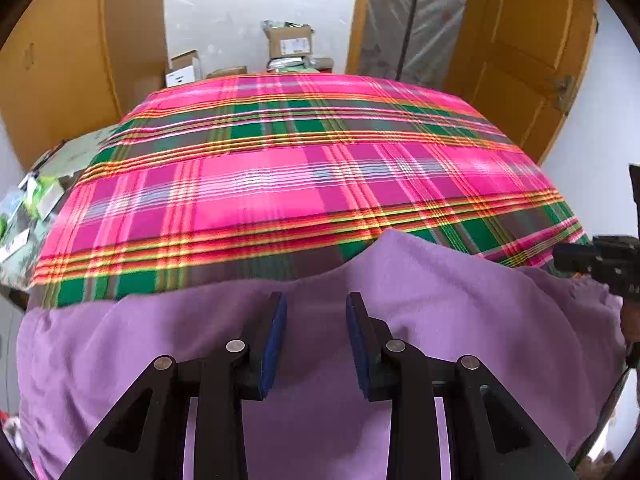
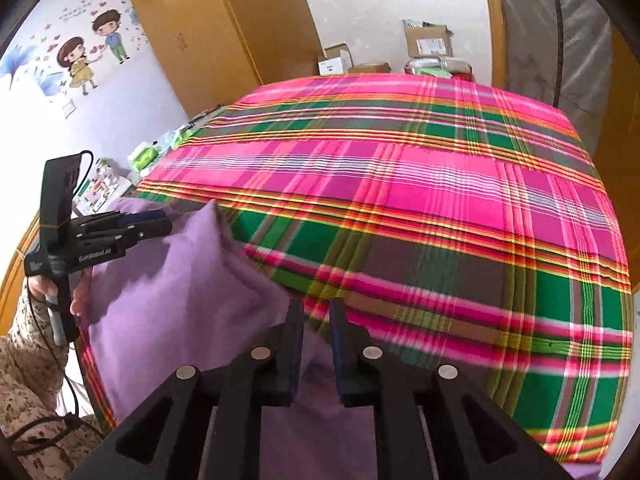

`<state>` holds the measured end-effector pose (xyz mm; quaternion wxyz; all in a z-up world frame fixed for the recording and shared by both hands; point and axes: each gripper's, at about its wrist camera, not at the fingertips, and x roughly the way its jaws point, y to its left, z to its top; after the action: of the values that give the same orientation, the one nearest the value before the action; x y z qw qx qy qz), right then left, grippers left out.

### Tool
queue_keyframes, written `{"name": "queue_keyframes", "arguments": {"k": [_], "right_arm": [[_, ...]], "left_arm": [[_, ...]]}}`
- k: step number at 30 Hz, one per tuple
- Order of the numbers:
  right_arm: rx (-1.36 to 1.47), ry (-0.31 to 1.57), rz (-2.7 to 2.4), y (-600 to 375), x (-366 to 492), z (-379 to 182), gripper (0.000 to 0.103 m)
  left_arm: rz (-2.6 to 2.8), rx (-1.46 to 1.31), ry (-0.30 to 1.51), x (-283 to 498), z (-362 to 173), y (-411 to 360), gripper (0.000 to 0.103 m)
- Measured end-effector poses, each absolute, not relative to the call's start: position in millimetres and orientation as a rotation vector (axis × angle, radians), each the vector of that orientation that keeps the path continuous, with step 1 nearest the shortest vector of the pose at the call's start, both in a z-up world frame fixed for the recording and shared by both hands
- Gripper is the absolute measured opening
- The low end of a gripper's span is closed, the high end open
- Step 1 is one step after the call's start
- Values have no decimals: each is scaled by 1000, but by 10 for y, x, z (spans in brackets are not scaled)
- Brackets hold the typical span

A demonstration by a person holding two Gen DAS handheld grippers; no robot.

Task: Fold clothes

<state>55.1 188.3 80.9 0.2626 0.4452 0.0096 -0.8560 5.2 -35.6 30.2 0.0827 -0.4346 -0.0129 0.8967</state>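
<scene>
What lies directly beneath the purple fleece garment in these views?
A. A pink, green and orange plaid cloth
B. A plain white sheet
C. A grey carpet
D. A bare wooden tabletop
A: the purple fleece garment rests on the near edge of the pink, green and orange plaid cloth, whose stripes run out from under it in both wrist views.

Bright daylight, fisheye warp, slight blur

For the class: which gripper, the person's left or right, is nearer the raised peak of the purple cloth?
Left. The left gripper sits just beside the raised peak of the purple cloth; the right gripper is lower, near the cloth's edge.
</scene>
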Motion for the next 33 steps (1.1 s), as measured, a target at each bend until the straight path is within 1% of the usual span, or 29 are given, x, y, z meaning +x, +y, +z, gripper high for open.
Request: {"name": "queue_keyframes", "arguments": {"k": [3, 6, 8, 11, 16, 19, 23, 28, 33], "right_arm": [[1191, 102, -2325, 1787, 681, 837, 13], [1217, 117, -2340, 1777, 776, 777, 15], [1258, 152, -2380, 1783, 810, 701, 20], [1287, 170, -2426, 1796, 878, 642, 20], [1174, 202, -2447, 1696, 1114, 751, 23], [1193, 222, -2440, 1613, 1179, 686, 23], [1226, 206, -2484, 1631, 1186, 644, 23], [1145, 184, -2485, 1504, 1288, 791, 23], [1064, 210, -2433, 1199, 1390, 876, 23]], "left_arm": [[2701, -1295, -52, 185, 334, -429, 32], [2727, -1300, -51, 349, 348, -515, 32], [2749, -1323, -66, 457, 308, -619, 32], [2780, -1363, -87, 610, 240, -773, 32], [2815, -1378, -143, 869, 174, -985, 32], [2836, -1379, -179, 981, 162, -1094, 32], [2862, -1391, -187, 1119, 141, -1220, 32], [2891, -1386, -259, 1322, 135, -1420, 32], [2934, -1379, -311, 1563, 133, -1593, 32]]}}
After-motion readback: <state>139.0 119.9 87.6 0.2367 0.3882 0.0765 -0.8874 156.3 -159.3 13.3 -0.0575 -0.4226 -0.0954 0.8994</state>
